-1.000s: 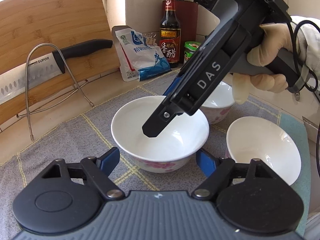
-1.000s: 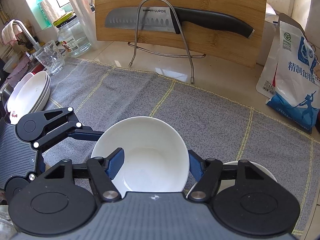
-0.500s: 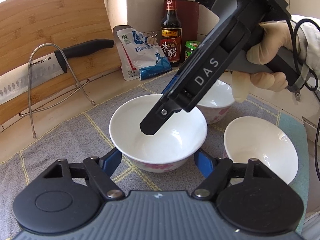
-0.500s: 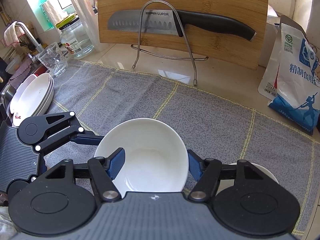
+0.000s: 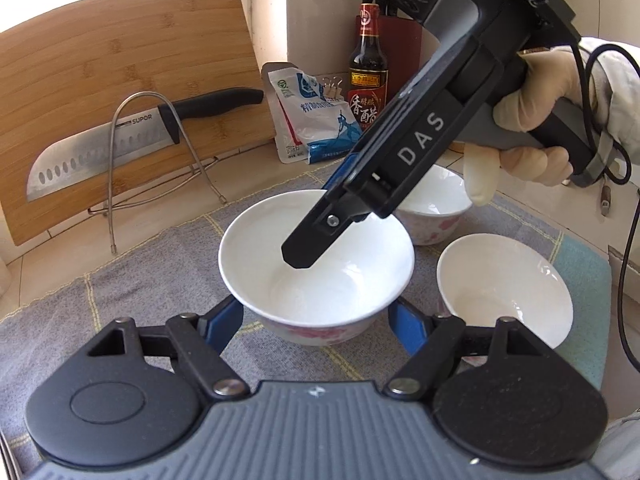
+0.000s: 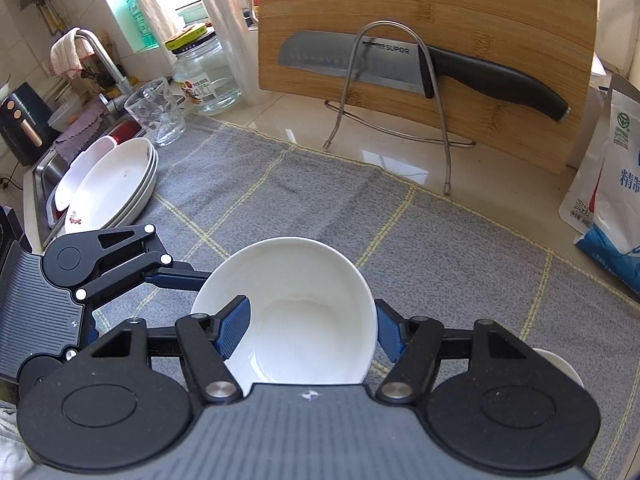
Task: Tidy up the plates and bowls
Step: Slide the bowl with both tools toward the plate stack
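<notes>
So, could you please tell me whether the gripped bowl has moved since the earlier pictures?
Yes. Seen from the right wrist, the bowl has shifted left, toward the stack of plates.

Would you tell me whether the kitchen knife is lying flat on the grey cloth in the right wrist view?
No, the kitchen knife sits in the wire rack against the upright wooden cutting board, well off the grey cloth.

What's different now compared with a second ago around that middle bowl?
The left gripper closed its pads onto the middle bowl, which seems to lift slightly off the cloth. The near bowl, the far bowl, the knife and the cutting board stayed put.
</notes>
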